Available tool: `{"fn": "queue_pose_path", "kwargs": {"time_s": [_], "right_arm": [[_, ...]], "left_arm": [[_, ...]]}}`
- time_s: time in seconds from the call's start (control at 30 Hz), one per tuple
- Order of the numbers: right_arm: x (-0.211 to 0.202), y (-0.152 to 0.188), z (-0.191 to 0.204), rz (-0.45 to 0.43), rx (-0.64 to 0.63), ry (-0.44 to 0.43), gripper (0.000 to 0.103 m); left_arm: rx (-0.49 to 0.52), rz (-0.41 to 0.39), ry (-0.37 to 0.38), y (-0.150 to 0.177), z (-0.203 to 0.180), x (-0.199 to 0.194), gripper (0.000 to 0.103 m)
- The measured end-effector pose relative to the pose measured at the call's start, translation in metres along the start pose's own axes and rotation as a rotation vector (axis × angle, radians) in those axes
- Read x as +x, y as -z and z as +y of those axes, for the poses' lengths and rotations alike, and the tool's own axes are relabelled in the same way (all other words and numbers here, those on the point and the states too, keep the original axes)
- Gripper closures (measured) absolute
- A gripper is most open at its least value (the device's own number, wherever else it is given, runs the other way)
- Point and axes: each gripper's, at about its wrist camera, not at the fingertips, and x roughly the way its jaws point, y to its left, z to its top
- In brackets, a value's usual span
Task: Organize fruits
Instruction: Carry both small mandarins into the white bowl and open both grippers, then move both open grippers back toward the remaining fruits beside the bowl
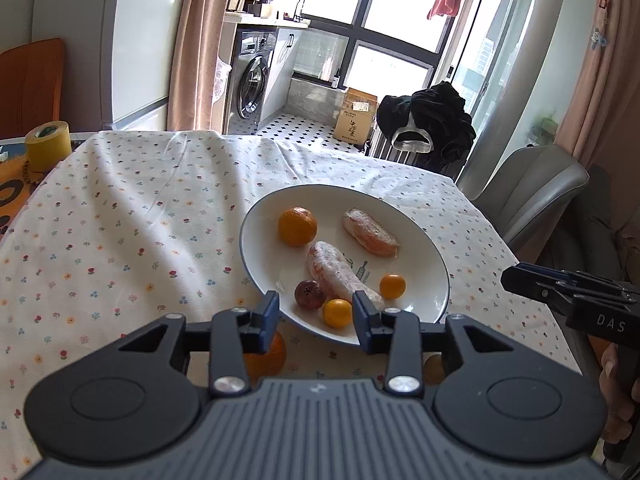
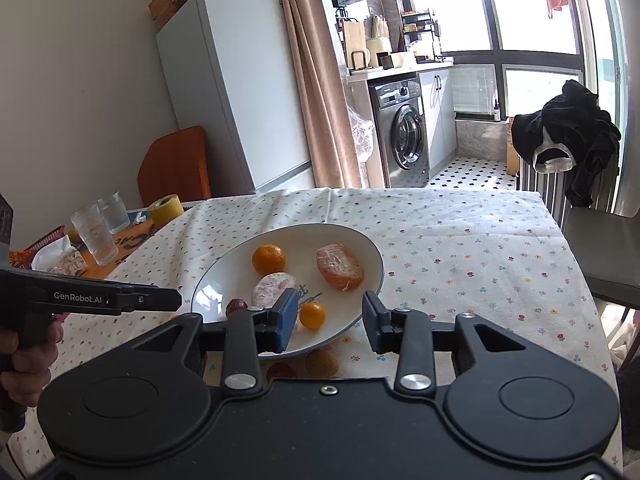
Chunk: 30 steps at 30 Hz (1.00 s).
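A white plate (image 1: 416, 248) (image 2: 304, 240) on the flowered tablecloth holds a mandarin (image 1: 297, 226) (image 2: 269, 259), two peeled citrus pieces (image 1: 370, 232) (image 1: 340, 276), a dark red fruit (image 1: 309, 294) (image 2: 237, 306) and two kumquats (image 1: 392, 286) (image 1: 337, 313). My left gripper (image 1: 316, 312) hangs open over the plate's near rim, holding nothing. The right gripper (image 2: 329, 312) is also open and empty above the near rim. On the cloth beneath the grippers lie an orange (image 1: 266, 356), a brown fruit (image 1: 434, 368) (image 2: 322, 362) and a red fruit (image 2: 280, 372).
A yellow tape roll (image 1: 47, 144) and two glasses (image 2: 96, 236) stand at the table's far left. A grey chair (image 1: 532, 196) sits past the right edge. A rack draped with black clothing (image 2: 568, 132) is behind the table.
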Motion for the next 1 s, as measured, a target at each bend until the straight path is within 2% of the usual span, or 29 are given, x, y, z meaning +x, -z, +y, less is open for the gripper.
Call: {"fn": "queue_pose_path", "kwargs": {"time_s": [0.2,0.27,0.37,0.4,0.57,0.67,0.83,1.0], "right_arm": [[-0.010,0.002,0.011,-0.009,-0.013,0.012,0.053],[-0.014,0.003,0.015,-0.012,-0.017,0.019,0.048],[-0.019,0.003,0.019,-0.013,-0.017,0.025,0.044],[-0.020,0.004,0.020,-0.015,-0.017,0.028,0.042],[-0.029,0.007,0.027,-0.039,-0.020,0.035,0.018],[-0.032,0.009,0.029,-0.049,-0.010,0.043,0.008],[-0.037,0.016,0.030,-0.046,0.015,0.062,0.000],[-0.040,0.022,0.031,-0.038,0.024,0.085,0.000]], "left_arm": [[-0.026,-0.024,-0.022,0.003,0.011,-0.019,0.045],[-0.028,-0.036,-0.030,0.005,0.013,-0.025,0.034],[-0.023,-0.057,-0.046,0.008,0.015,-0.032,0.024],[-0.020,-0.063,-0.050,0.010,0.016,-0.035,0.024],[-0.025,-0.068,-0.059,0.014,0.022,-0.044,0.018],[-0.016,-0.072,-0.063,0.018,0.024,-0.048,0.015],[-0.002,-0.072,-0.059,0.024,0.027,-0.053,0.013],[0.004,-0.064,-0.041,0.031,0.030,-0.053,0.012]]}}
